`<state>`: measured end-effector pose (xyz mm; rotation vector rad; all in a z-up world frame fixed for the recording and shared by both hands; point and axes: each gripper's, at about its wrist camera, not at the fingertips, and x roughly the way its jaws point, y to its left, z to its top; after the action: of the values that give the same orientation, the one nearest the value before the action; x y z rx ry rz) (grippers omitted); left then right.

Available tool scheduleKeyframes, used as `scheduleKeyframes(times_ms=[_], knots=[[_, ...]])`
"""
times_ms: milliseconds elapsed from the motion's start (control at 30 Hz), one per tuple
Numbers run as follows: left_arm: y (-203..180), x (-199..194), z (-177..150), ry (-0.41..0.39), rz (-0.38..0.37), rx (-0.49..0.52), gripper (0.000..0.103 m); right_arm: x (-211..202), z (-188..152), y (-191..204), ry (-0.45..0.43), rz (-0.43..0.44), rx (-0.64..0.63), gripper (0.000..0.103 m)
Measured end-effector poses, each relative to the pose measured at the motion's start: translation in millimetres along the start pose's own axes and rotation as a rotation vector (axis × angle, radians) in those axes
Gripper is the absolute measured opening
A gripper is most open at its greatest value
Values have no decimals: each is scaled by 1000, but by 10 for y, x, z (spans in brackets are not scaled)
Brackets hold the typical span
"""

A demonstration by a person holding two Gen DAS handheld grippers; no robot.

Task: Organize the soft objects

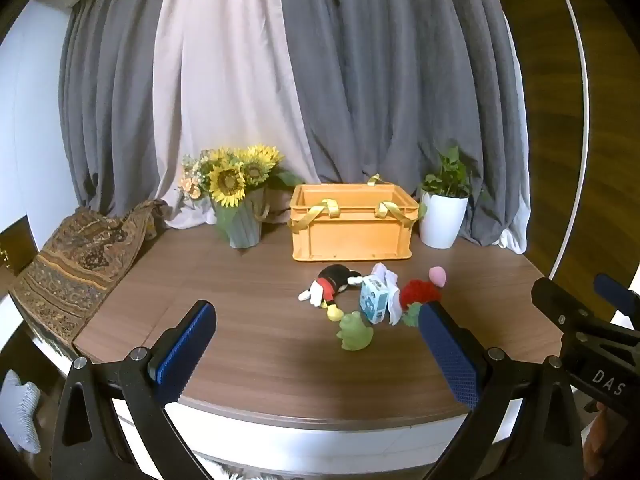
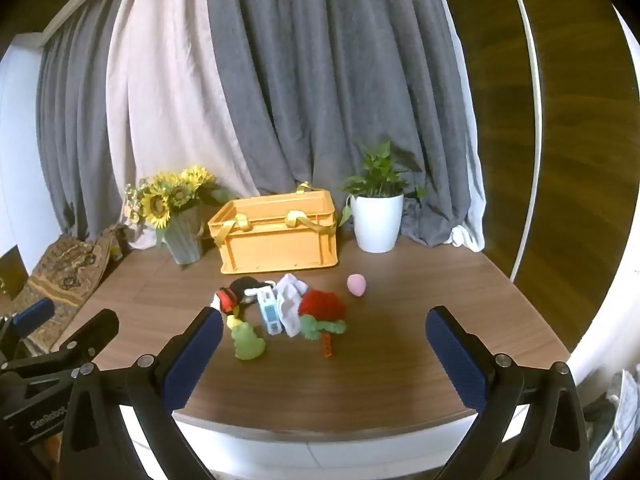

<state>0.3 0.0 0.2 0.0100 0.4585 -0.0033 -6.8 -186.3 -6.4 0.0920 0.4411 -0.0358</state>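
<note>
Orange crate empty-looking at back of surface; soft toys heaped in front; left claw, right claw both agape, empty; risk: tangled heap, one grab drags neighbours, pink egg rolls off.

Inside of the orange crate hidden behind its near wall in both views. Print on the small blue-and-white pack too small to read. Knitted red flower partly covered in the left view by the blue pad of the left gripper. Plush mouse half hidden in the right view behind a finger of the right gripper; face not visible. White cloth crumpled, kind of item unclear. Patterned rug cut off at the table's edge. Small orange tag too small to make out.
</note>
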Motion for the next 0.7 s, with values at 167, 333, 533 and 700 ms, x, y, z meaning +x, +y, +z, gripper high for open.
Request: scheduleKeyframes(times_ms=[167,333,533,700], knots=[[-49,-29,33,-16,9,20,103,-8,-7,-12,-9,-1,1,103],[-125,-70,152,-6,1,12,103,-12,-8,-28,-8,-2,5,103],[-74,-95,108,-24,8,7,103,-37,-9,-27,-8,-3,7,103],[-78,-86,110,-30,17,8,103,-20,-2,-56,-10,-5,8,103]])
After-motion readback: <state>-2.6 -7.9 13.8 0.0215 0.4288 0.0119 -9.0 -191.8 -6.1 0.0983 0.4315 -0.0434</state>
